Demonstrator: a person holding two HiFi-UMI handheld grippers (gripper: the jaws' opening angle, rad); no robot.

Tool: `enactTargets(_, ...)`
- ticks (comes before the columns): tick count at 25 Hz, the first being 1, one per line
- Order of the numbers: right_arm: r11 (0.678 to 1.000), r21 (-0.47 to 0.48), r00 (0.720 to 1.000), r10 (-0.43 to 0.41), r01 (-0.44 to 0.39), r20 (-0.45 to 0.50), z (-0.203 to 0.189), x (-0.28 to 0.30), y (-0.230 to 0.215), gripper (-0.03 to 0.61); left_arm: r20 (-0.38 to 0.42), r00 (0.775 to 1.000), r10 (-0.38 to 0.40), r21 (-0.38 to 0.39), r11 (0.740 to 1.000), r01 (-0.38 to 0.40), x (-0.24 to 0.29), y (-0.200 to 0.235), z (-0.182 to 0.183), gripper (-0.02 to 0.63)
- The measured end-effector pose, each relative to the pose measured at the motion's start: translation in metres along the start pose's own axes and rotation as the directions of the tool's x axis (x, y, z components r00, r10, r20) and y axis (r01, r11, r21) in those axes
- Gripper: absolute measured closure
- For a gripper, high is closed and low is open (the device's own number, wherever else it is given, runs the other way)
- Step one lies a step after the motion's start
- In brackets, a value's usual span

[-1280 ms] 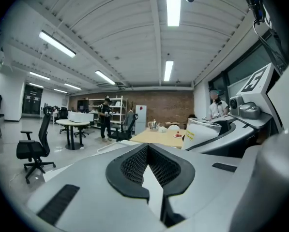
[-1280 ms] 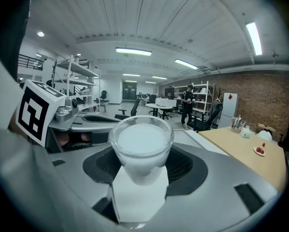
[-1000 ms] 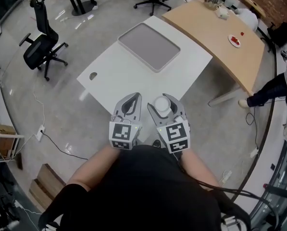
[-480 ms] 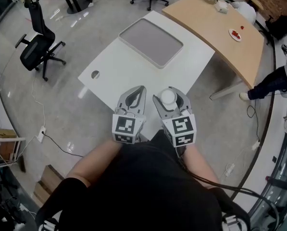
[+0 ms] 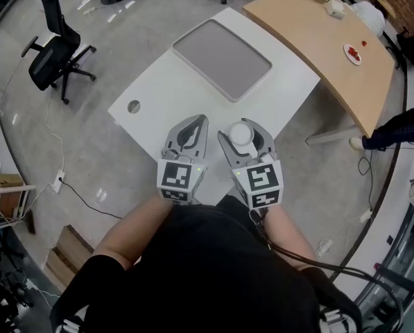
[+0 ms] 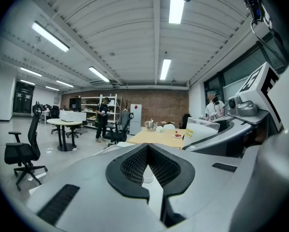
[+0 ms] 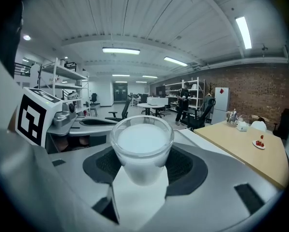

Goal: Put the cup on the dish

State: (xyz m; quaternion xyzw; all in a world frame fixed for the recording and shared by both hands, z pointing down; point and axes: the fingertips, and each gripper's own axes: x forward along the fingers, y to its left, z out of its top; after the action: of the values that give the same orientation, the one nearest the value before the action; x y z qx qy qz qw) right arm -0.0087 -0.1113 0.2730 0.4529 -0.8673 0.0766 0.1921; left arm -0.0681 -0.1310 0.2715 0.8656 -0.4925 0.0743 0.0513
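Pinching cup (image 7: 141, 149) in R gripper (image 5: 243, 134) | cup: small, frosted-white, clear rim | upright, mouth up, axis vert. | L gripper (image 5: 188, 132) jaws together, empty

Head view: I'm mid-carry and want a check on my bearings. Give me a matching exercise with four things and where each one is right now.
Things:
1. white translucent cup
2. grey rectangular tray
3. small white plate with red pieces
4. black office chair

Places:
A. on the light wooden curved table
B. on the grey floor
C. on the white rectangular table
D. between the jaws of the right hand-held gripper

Pairs: 1-D, 2-C, 3-A, 4-B
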Motion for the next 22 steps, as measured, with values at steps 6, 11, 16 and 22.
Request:
enactTargets(6,0.999,-0.008,0.999,0.050,-0.050,-0.002,0.001,0.032,-0.031,0.347,-0.011,1.000,0.027,-0.015,1.000,-0.027,0.049,0.005,-0.009,0.606)
enactTargets(11,0.996,-0.008,0.996,0.086,-0.086,-0.012,-0.010,0.051,-0.055,0.347,-0.024,0.998,0.053,-0.009,0.999,-0.053,0.080,0.007,-0.020,0.606)
enactTargets(16,0.996,0.013,0.995,0.091,-0.090,-0.029,-0.020,0.074,-0.061,0.348,-0.036,0.997,0.072,0.002,0.997,-0.072,0.093,0.024,-0.030,0.606)
enactTargets(22,0.997,0.044,0.997,0.060,-0.058,-0.047,-0.030,0.096,-0.074,0.348,-0.054,0.997,0.053,-0.006,0.999,-0.053,0.116,0.035,-0.043,0.606)
